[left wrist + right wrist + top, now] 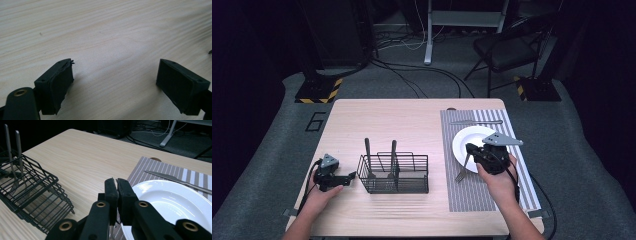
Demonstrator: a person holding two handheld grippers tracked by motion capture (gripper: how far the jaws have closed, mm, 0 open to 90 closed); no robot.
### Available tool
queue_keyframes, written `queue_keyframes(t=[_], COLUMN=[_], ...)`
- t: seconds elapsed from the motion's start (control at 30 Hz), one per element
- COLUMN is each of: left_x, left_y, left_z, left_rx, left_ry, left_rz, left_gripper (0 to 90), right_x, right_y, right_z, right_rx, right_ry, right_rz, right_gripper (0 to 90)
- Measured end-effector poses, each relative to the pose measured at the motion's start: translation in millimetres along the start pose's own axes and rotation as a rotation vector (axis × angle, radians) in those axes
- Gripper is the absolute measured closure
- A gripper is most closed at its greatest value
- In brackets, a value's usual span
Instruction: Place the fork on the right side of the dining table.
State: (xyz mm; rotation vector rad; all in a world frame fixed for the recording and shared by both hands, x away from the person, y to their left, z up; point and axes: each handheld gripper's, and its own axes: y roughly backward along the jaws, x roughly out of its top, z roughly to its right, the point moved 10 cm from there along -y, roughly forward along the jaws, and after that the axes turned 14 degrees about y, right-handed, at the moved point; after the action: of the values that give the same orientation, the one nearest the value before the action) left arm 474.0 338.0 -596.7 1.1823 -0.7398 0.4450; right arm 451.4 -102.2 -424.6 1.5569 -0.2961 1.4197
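My right gripper (469, 149) hovers over the near-left rim of a white plate (472, 137). It is shut on the handle of a fork (463, 167), whose tines hang down toward the striped placemat (492, 195). In the right gripper view the two jaws press together at the right gripper's tip (116, 181), just before the plate (170, 202). My left gripper (352, 176) rests low on the bare wood left of a black wire basket (394, 175). The left gripper (115, 72) stands open with nothing between its pads.
Two utensils (367, 155) (393, 155) stand upright in the basket (32, 195). A knife (476, 122) lies on the placemat (150, 166) beyond the plate. Light wood stretches behind the basket. A chair and cables are on the floor past the table.
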Motion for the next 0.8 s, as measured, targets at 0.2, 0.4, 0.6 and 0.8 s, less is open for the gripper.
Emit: queue_keyframes(t=[0.2, 0.4, 0.6, 0.8], left_x=[0.0, 0.0, 0.0, 0.0], left_y=[0.0, 0.0, 0.0, 0.0], left_z=[0.0, 0.0, 0.0, 0.0], left_rx=[0.0, 0.0, 0.0, 0.0], left_ry=[0.0, 0.0, 0.0, 0.0], left_rz=[0.0, 0.0, 0.0, 0.0], left_gripper=[13.7, 13.7, 13.7, 13.7], right_x=[-6.4, -14.5, -24.1, -32.4], right_y=[5.6, 10.5, 13.9, 17.6], right_z=[5.5, 15.3, 27.7, 35.9], right_rx=[-0.015, -0.035, -0.052, -0.061], right_ry=[-0.047, -0.088, -0.138, -0.194], right_rz=[0.008, 0.015, 0.023, 0.03], right_gripper=[86.7, 86.3, 85.6, 85.2])
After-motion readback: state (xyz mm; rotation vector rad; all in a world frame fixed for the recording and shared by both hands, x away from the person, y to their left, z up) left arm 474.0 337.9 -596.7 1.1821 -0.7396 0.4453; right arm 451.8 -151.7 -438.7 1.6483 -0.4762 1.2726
